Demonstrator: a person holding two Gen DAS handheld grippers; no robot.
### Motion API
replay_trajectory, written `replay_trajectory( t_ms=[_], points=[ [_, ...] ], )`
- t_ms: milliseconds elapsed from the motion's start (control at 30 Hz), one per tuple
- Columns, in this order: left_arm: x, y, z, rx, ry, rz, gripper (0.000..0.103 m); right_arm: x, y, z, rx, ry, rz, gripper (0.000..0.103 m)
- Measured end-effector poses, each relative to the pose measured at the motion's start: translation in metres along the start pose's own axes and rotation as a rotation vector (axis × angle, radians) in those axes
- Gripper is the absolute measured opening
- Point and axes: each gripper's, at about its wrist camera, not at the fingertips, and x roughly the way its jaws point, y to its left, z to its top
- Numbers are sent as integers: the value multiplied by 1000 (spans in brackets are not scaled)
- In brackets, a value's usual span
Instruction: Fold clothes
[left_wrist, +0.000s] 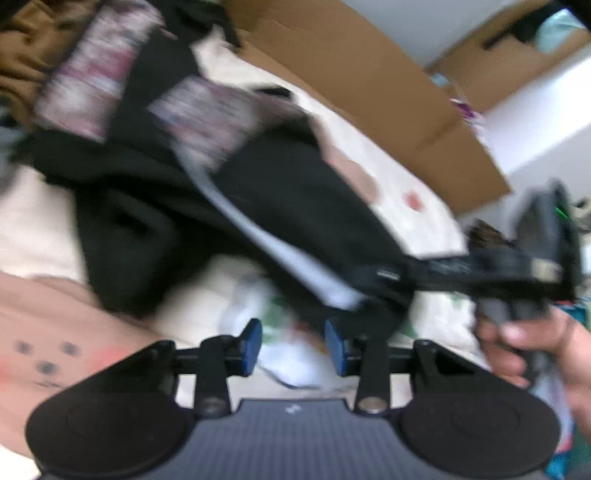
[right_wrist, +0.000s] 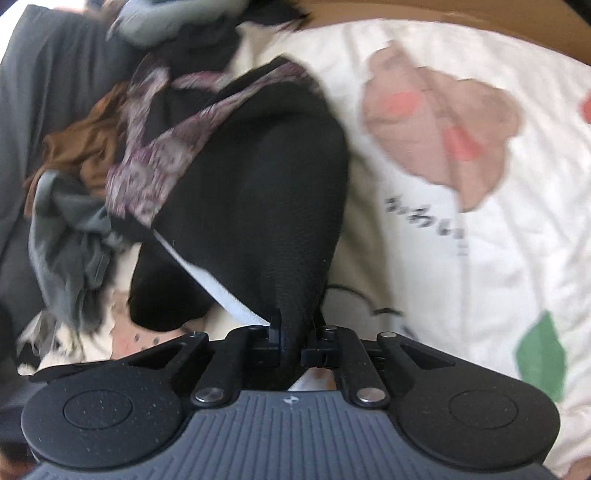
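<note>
- Blue pads (left_wrist: 252, 338) of the left gripper (left_wrist: 293, 345) are standing apart at the near edge of the left wrist view, with nothing pinched between them; a white crumpled piece of cloth (left_wrist: 291, 363) is lying just below the gap.
- Right gripper (right_wrist: 293, 345) is sitting clamped together on a bunched end of the black garment (right_wrist: 258, 206), which is running between its fingers and stretching away toward the far side.
- From the left wrist view, the same right gripper (left_wrist: 391, 275) is reaching in from the right, gripped by a person's hand (left_wrist: 532, 350), and is pinching the near right corner of the black garment (left_wrist: 295, 192).
- Black garment is lying across the cream bedspread (right_wrist: 461, 221), with a white strip (right_wrist: 218, 284) showing along its left edge and a purple patterned band (right_wrist: 159, 162) crossing its far part.
- Bedspread is showing tan bear shapes with pink cheeks, some dark lettering and a green patch at the right.
- Brown cloth (right_wrist: 88, 144) and grey cloth (right_wrist: 70, 243) are lying heaped to the left of the black garment.
- Cardboard box (left_wrist: 369, 81) is standing at the far right, beyond the bedspread.
- Much of the left wrist view is blurring.
</note>
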Motion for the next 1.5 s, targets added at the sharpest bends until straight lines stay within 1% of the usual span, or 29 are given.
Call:
replay_trajectory(
  t_ms=[33, 67, 200, 267, 333, 400, 467, 567, 700, 867, 1067, 1133, 1167, 1200, 1233, 1300, 1367, 1500],
  points=[
    [-7, 5, 4, -9, -20, 29, 52, -5, -5, 0, 11, -11, -10, 5],
    [-12, 12, 10, -15, -42, 59, 58, -10, -9, 1, 17, -19, -22, 5],
    [-27, 35, 32, -33, -100, 149, 68, -26, -26, 2, 12, -30, -73, 4],
    [-34, 45, 46, -47, -130, 181, 72, -34, -36, 2, 10, -34, -102, 4],
    [-38, 51, 49, -61, -148, 205, 75, -44, -47, 0, 13, -40, -132, 4],
    [-29, 48, 61, -63, -157, 206, 80, -54, -62, -3, 25, -38, -163, 4],
    [-21, 41, 72, -56, -166, 200, 82, -62, -76, -8, 42, -29, -185, 4],
    [0, 26, 74, -34, -171, 190, 83, -70, -95, -17, 68, -11, -221, 4],
    [21, 24, 84, -15, -169, 200, 83, -78, -115, -32, 108, 1, -258, 4],
    [33, 27, 93, -14, -163, 226, 83, -89, -135, -49, 172, 1, -292, 4],
    [45, 38, 96, -11, -135, 262, 83, -88, -156, -69, 244, 49, -348, 4],
    [48, 40, 98, -5, -133, 263, 83, -85, -163, -74, 276, 77, -354, 8],
    [49, 40, 100, 0, -135, 264, 83, -87, -165, -74, 282, 82, -364, 12],
    [47, 39, 101, 5, -142, 266, 83, -89, -164, -73, 276, 72, -377, 23],
    [45, 38, 103, 8, -154, 265, 83, -92, -163, -72, 261, 56, -379, 36],
    [42, 36, 109, 9, -176, 254, 83, -99, -159, -64, 224, 26, -365, 50],
    [40, 34, 116, 2, -188, 237, 83, -106, -153, -54, 190, 3, -356, 51],
    [42, 23, 130, 11, -206, 203, 83, -106, -143, -30, 163, -39, -328, 51]
  ],
)
